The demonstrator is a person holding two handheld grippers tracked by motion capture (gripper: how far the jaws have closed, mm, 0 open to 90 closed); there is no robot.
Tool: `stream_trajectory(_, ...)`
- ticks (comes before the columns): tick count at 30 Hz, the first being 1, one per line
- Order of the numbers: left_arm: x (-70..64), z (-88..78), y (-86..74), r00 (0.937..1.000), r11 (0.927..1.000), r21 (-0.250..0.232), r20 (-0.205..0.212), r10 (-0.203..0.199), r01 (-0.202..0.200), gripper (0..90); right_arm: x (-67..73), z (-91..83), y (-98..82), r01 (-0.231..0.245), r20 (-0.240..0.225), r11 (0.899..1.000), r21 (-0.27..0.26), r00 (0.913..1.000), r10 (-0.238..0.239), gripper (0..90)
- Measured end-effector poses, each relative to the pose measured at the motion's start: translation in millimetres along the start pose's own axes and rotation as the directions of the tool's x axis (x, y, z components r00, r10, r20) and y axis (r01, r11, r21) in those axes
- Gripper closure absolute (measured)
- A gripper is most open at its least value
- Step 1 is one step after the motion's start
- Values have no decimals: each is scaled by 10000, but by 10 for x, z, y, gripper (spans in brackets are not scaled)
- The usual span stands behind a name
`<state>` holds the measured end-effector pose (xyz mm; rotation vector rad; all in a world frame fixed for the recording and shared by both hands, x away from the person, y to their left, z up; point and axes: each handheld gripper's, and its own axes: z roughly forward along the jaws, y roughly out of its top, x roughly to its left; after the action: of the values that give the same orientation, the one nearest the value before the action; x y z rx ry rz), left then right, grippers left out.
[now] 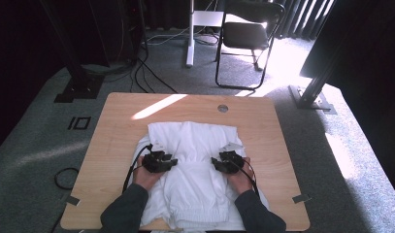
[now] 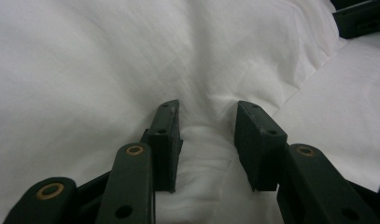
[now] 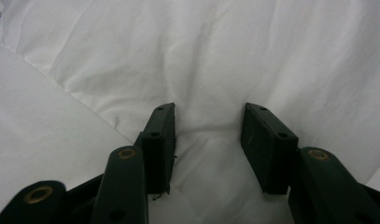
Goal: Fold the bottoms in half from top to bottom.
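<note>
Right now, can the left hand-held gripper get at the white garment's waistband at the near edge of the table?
Probably yes. The left hand-held gripper already rests on the white garment, jaws apart, and nothing lies between it and the waistband nearer the person.

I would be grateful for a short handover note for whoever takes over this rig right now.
Left gripper: jaws apart, resting on the white garment, a ridge of cloth between the pads, not clamped.
Right gripper: the same, jaws apart over a fold.
Garment: spread on the wooden table, elastic hem toward the person, upper part already bunched or folded across the middle.
Done: apparently one fold started.
Left: probably regrip both sides, finish folding and smooth it flat.
</note>
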<state>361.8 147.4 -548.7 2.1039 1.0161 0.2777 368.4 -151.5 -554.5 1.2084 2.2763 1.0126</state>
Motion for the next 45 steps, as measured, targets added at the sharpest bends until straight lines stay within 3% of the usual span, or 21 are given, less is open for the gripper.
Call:
stream_trajectory(6, -190, -193, -174, 9989, 9999, 32, 445, -149, 147, 613, 113, -158, -156, 261, -256, 9997, -1, 9993, -260, 544)
stream_trajectory(7, -179, -230, -157, 9995, 9999, -92, 303, -69, 72, 603, 116, -166, -164, 276, -294, 9996, -8, 9992, -277, 544)
stream_trajectory(9, -93, -318, -57, 9993, 9987, -503, -377, -52, 33, 544, 110, -166, -164, 233, -326, 9997, -13, 9992, -233, 544)
stream_trajectory(11, 74, -393, 96, 9958, 9946, -988, -827, -393, 310, 484, 109, -161, -159, 273, -315, 9996, 10, 9991, -272, 544)
stream_trajectory(14, 384, -398, 309, 9855, 9895, -1238, -1429, -920, 744, 418, 111, -162, -163, 257, -310, 9997, -17, 9992, -257, 544)
stream_trajectory(15, 524, -357, 377, 9802, 9877, -1208, -1592, -1179, 992, 403, 109, -161, -165, 229, -325, 9997, -39, 9992, -230, 545)
stream_trajectory(18, 780, -205, 449, 9657, 9848, -912, -2017, -1637, 1479, 330, 106, -164, -176, 125, -362, 9999, -105, 9993, -129, 545)
stream_trajectory(20, 880, -119, 440, 9531, 9838, -731, -2457, -1767, 1635, 269, 101, -164, -182, 113, -383, 9998, -153, 9992, -118, 545)
stream_trajectory(22, 973, -36, 414, 9401, 9777, -524, -2686, -2099, 2033, 195, 100, -165, -184, 57, -398, 9998, -172, 9992, -64, 546)
stream_trajectory(23, 973, -36, 414, 9401, 9777, -524, -2686, -2099, 2033, 186, 100, -165, -184, 57, -398, 9998, -172, 9992, -64, 546)
stream_trajectory(24, 1021, 21, 384, 9329, 9771, -443, -2911, -2120, 2082, 186, 101, -166, -185, 82, -391, 9998, -160, 9992, -88, 545)
stream_trajectory(25, 1033, 43, 374, 9318, 9773, -342, -2961, -2098, 2092, 165, 103, -165, -185, 116, -370, 9998, -168, 9992, -122, 545)
stream_trajectory(26, 1046, 66, 361, 9357, 9764, -225, -2816, -2125, 2149, 164, 104, -165, -185, 111, -370, 9998, -164, 9992, -117, 545)
stream_trajectory(29, 1049, 117, 331, 9385, 9753, -126, -2695, -2157, 2205, 148, 103, -165, -185, 78, -383, 9998, -164, 9992, -85, 545)
stream_trajectory(33, 995, 134, 326, 9581, 9830, -96, -2218, -1811, 1835, 156, 102, -165, -183, 22, -388, 9999, -167, 9992, -28, 544)
stream_trajectory(35, 997, 123, 327, 9630, 9829, -87, -1989, -1820, 1840, 173, 88, -168, -177, -66, -487, 9999, -132, 9988, 60, 540)
stream_trajectory(36, 998, 108, 328, 9695, 9827, -102, -1620, -1840, 1848, 207, 67, -170, -168, -76, -609, 9999, -105, 9981, 69, 536)
stream_trajectory(37, 994, 103, 331, 9725, 9838, -55, -1506, -1779, 1791, 284, 17, -183, -138, -337, -870, 9994, -105, 9957, 327, 530)
stream_trajectory(38, 985, 101, 340, 9747, 9845, 33, -1414, -1732, 1754, 335, -21, -200, -111, -312, -851, 9992, -254, 9960, 289, 521)
stream_trajectory(42, 964, 107, 393, 9822, 9867, 517, -1163, -1473, 1541, 603, -280, -274, 98, -738, -5, 9945, -742, 9973, 739, 508)
stream_trajectory(45, 965, 117, 396, 9831, 9857, 529, -985, -1542, 1599, 729, -582, -224, 274, -1689, 439, 9820, -846, 9839, 1730, 456)
